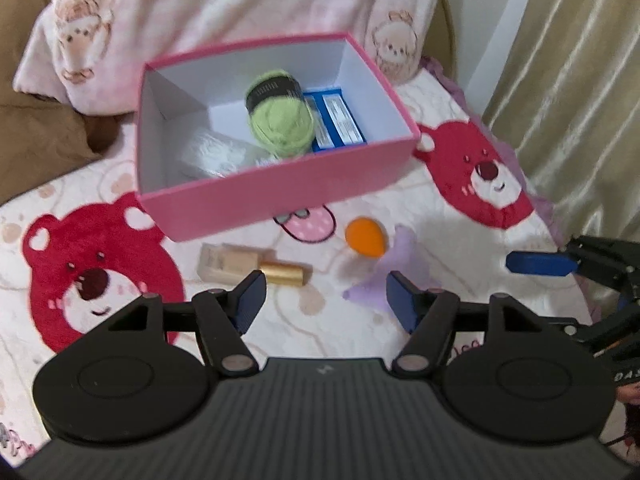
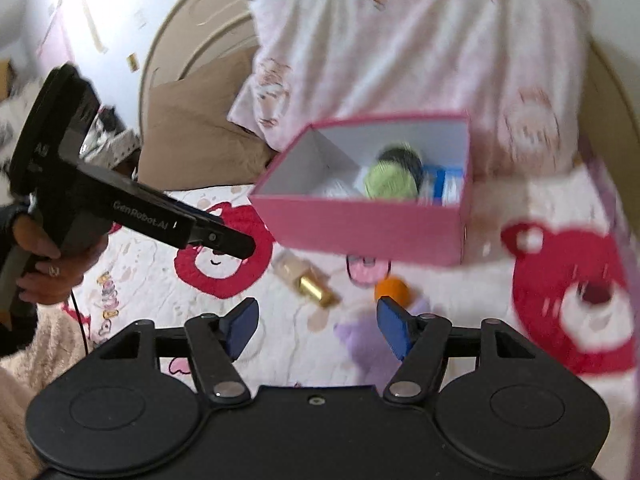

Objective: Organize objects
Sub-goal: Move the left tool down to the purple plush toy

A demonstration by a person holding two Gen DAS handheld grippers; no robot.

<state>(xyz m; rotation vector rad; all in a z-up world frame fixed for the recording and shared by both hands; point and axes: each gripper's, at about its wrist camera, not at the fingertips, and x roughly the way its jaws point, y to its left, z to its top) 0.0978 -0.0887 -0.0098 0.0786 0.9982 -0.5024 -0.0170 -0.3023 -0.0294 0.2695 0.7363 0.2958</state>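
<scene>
A pink box (image 1: pixel 280 184) (image 2: pixel 360 228) stands open on the bed. It holds a green yarn ball (image 1: pixel 280 120) (image 2: pixel 390 180), a blue packet (image 1: pixel 340 120) and a white item (image 1: pixel 216 152). In front of it lie a beige bottle with a gold cap (image 1: pixel 248 268) (image 2: pixel 308 280) and an orange egg-shaped sponge (image 1: pixel 366 236) (image 2: pixel 392 288). My left gripper (image 1: pixel 324 300) is open and empty, just short of the bottle. My right gripper (image 2: pixel 316 324) is open and empty, close to the sponge. The right gripper's blue fingertip (image 1: pixel 536 263) shows at the right of the left wrist view.
The bed cover (image 1: pixel 96 276) is white with red bears. A pink pillow (image 1: pixel 200 20) leans behind the box. A brown cushion (image 2: pixel 192 128) lies at the left. A curtain (image 1: pixel 580 80) hangs at the right. The hand-held left gripper body (image 2: pixel 120 208) crosses the right wrist view.
</scene>
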